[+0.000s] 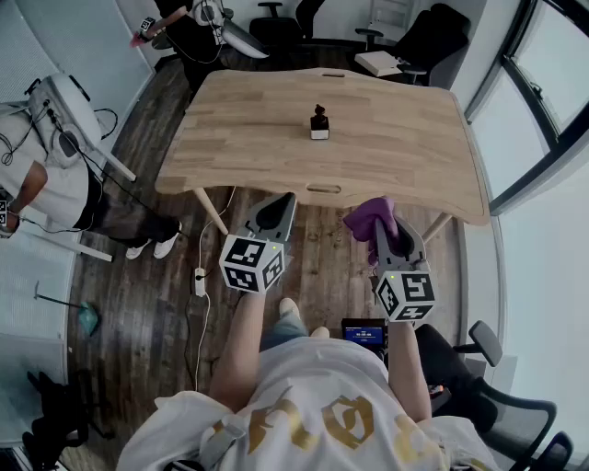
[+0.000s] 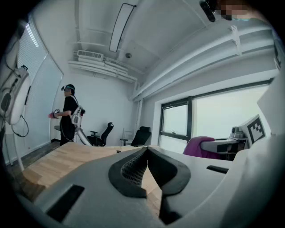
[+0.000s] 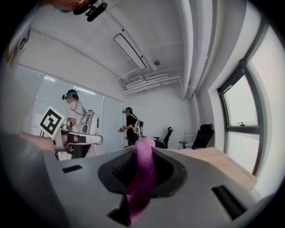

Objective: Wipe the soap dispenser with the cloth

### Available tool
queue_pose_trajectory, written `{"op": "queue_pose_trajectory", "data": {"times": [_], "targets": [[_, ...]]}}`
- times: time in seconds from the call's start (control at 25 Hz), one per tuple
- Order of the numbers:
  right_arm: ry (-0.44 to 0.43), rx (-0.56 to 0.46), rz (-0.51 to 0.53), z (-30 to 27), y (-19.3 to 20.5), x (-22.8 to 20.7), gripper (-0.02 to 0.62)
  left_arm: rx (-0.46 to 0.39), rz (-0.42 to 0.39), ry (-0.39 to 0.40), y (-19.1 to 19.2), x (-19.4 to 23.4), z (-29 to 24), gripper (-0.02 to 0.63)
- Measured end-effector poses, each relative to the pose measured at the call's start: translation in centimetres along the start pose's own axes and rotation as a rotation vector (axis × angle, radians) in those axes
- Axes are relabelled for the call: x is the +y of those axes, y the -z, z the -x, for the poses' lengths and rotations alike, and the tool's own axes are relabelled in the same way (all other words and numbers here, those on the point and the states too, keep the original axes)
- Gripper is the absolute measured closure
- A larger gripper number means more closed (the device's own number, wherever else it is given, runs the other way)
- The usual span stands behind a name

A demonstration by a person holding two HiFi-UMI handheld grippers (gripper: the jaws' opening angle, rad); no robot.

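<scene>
A small soap dispenser [image 1: 319, 122] with a black pump and white base stands near the middle of the wooden table [image 1: 386, 147]. My right gripper [image 1: 379, 221] is shut on a purple cloth [image 1: 371, 219], held in front of the table's near edge. In the right gripper view the cloth [image 3: 142, 173] runs up between the closed jaws. My left gripper [image 1: 282, 204] is shut and holds nothing, also short of the near edge. In the left gripper view its jaws meet at the tips of the gripper [image 2: 147, 150], and the cloth [image 2: 198, 144] shows to the right. The dispenser is in neither gripper view.
Another person [image 1: 55, 175] stands at the left with equipment, and a further person [image 1: 184, 28] is at the back left. Office chairs [image 1: 423, 41] stand behind the table. A chair [image 1: 497, 405] is at my right. Windows [image 1: 543, 83] line the right side.
</scene>
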State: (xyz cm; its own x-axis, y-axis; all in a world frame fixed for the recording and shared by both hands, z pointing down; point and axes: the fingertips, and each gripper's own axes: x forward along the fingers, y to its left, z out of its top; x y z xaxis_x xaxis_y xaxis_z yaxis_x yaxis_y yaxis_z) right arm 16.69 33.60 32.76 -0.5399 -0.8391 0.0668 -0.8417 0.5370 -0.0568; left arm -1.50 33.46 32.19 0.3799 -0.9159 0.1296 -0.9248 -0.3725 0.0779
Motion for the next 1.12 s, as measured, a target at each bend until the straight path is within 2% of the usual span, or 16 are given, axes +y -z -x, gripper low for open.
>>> {"op": "queue_pose_trajectory", "data": {"times": [0.2,0.32,0.48,0.76,0.96,1.12], "targets": [[-0.054,0.005,0.034,0.4,0.1,0.8,0.541,0.010,0.003,0.008,0.5,-0.5,0.4,0.597],[-0.027,0.042,0.082,0.1,0.6,0.6,0.541,0.017,0.011,0.000,0.7,-0.1,0.5,0.597],[-0.010,0.057,0.059,-0.1,1.1,0.1,0.541,0.017,0.013,-0.003,0.6,0.0,0.6,0.597],[-0.030,0.003,0.047,-0.4,1.3,0.3,0.541,0.004,0.032,-0.002,0.9,0.0,0.8,0.597],[-0.025,0.007,0.031,-1.6,1.8,-0.7,0.541,0.019,0.047,0.005,1.9,1.3,-1.2,0.597],[0.013,0.067,0.035,-4.4,3.2,-3.0,0.541,0.017,0.058,0.027,2.0,2.6,-4.7,0.597]]}}
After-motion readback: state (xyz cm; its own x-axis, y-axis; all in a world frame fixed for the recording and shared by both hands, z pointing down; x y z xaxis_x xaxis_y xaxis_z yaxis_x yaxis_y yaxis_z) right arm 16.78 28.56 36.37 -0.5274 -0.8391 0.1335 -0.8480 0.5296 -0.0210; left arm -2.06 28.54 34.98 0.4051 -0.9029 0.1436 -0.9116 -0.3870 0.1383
